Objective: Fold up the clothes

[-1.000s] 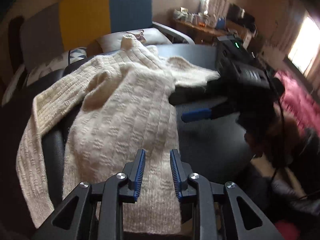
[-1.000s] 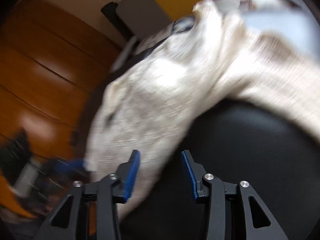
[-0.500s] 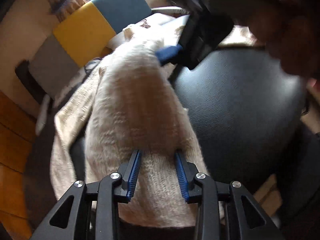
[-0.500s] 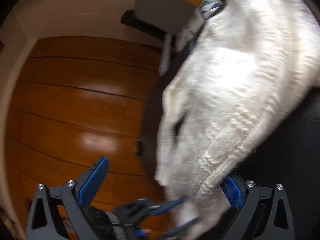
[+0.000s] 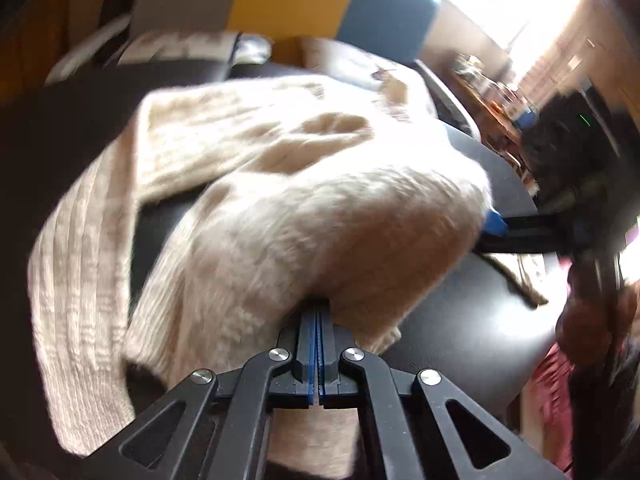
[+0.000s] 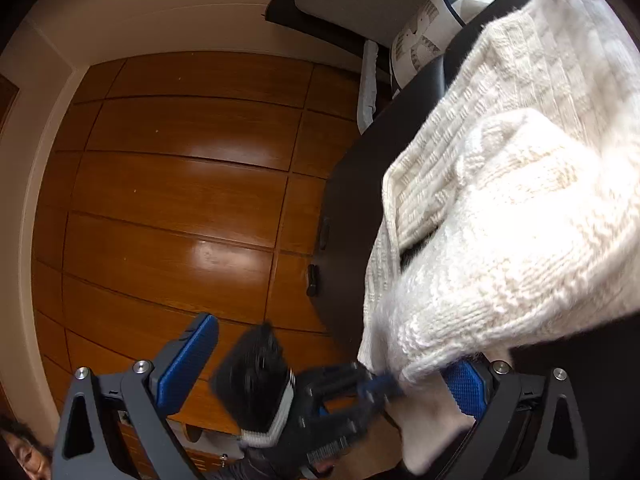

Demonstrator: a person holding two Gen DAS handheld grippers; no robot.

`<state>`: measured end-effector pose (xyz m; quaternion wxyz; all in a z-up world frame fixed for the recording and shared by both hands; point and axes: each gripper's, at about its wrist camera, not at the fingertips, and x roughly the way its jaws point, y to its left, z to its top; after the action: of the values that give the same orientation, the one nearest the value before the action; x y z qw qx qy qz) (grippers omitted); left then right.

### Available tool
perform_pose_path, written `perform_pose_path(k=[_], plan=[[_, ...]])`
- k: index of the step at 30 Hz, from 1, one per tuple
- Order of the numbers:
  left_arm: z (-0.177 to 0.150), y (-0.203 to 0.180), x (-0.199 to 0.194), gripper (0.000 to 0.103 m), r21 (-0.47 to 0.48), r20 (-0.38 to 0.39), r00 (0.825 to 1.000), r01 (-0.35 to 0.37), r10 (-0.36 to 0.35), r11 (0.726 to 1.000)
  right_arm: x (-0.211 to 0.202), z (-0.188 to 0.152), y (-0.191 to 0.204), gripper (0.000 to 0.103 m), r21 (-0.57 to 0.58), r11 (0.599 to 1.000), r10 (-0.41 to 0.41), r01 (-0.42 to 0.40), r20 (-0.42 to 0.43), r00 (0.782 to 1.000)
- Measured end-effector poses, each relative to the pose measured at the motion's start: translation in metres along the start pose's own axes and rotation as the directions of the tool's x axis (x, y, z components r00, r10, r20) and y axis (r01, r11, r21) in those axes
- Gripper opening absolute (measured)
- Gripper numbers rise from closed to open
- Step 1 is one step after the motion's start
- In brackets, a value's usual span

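Pinching a fold of the cream sweater (image 5: 320, 216) between fully closed pads, the left gripper (image 5: 319, 344) holds it bunched just ahead over the black surface (image 5: 472, 320). To its right, the right gripper (image 6: 320, 376) spreads wide, sweater edge draped against its right pad.

Left gripper finally clamped down on the sweater

Left gripper (image 5: 319, 312) went from open around the cream sweater (image 5: 320, 208) to pinched tight on it, bunching the knit up, while the right gripper (image 6: 332, 364) spread wide.
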<state>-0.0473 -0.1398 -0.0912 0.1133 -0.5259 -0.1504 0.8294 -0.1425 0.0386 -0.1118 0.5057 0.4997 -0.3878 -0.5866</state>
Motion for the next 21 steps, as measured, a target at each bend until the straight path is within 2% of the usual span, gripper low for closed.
perform_pose_path(k=[2,4,5,6,7,8,9,10,11,12,13,14,17,20,21], plan=[[-0.001,0.004,0.001,0.0,-0.026,-0.012,1.0,0.017,-0.017,1.0,-0.006,-0.001,0.005,0.103,-0.045,0.997,-0.07,0.07,0.007,0.998],[-0.003,0.008,0.003,0.0,-0.043,-0.022,0.999,0.024,-0.025,0.999,-0.011,-0.005,0.009,0.103,-0.118,0.977,-0.175,0.178,0.035,0.984],[-0.004,0.009,0.004,0.0,-0.043,-0.028,0.999,0.026,-0.027,0.999,-0.016,-0.009,0.013,0.103,-0.161,0.954,-0.246,0.252,0.058,0.968],[-0.005,0.01,0.006,0.0,-0.043,-0.034,0.999,0.029,-0.03,0.999,-0.023,-0.016,0.017,0.103,-0.21,0.916,-0.331,0.343,0.091,0.939],[-0.007,0.01,0.007,0.0,-0.043,-0.039,0.999,0.031,-0.033,0.999,-0.032,-0.022,0.021,0.103,-0.257,0.86,-0.422,0.441,0.127,0.898],[-0.009,0.008,0.008,0.0,-0.039,-0.042,0.999,0.031,-0.032,0.999,-0.04,-0.029,0.022,0.103,-0.298,0.783,-0.521,0.545,0.163,0.838],[-0.008,0.009,0.009,0.0,-0.04,-0.045,0.998,0.032,-0.034,0.999,-0.048,-0.035,0.021,0.102,-0.329,0.698,-0.608,0.637,0.198,0.769],[-0.007,0.009,0.009,0.0,-0.041,-0.049,0.998,0.034,-0.036,0.999,-0.057,-0.039,0.018,0.096,-0.35,0.617,-0.673,0.705,0.228,0.703],[-0.006,0.009,0.009,0.0,-0.042,-0.053,0.998,0.035,-0.037,0.999,-0.065,-0.043,0.014,0.083,-0.361,0.546,-0.725,0.756,0.248,0.643],[-0.007,0.008,0.009,0.0,-0.04,-0.057,0.998,0.037,-0.039,0.999,-0.073,-0.045,0.009,0.075,-0.367,0.477,-0.771,0.799,0.262,0.58],[-0.009,0.007,0.009,0.0,-0.041,-0.058,0.998,0.035,-0.037,0.999,-0.078,-0.046,0.004,0.059,-0.368,0.415,-0.807,0.832,0.275,0.524],[-0.009,0.007,0.01,0.0,-0.039,-0.062,0.997,0.033,-0.035,0.999,-0.082,-0.045,-0.001,0.054,-0.367,0.37,-0.828,0.853,0.286,0.482],[-0.006,0.007,0.012,0.001,-0.035,-0.084,0.996,0.035,-0.038,0.999,-0.085,-0.033,-0.017,0.054,-0.354,0.292,-0.864,0.889,0.3,0.404],[-0.007,0.003,0.016,0.001,-0.011,-0.125,0.991,0.037,-0.038,0.999,-0.077,-0.015,-0.032,0.05,-0.334,0.235,-0.896,0.913,0.29,0.337],[-0.009,0.001,0.017,0.001,-0.001,-0.139,0.99,0.038,-0.038,0.999,-0.075,-0.011,-0.038,0.05,-0.33,0.227,-0.903,0.916,0.281,0.325]])
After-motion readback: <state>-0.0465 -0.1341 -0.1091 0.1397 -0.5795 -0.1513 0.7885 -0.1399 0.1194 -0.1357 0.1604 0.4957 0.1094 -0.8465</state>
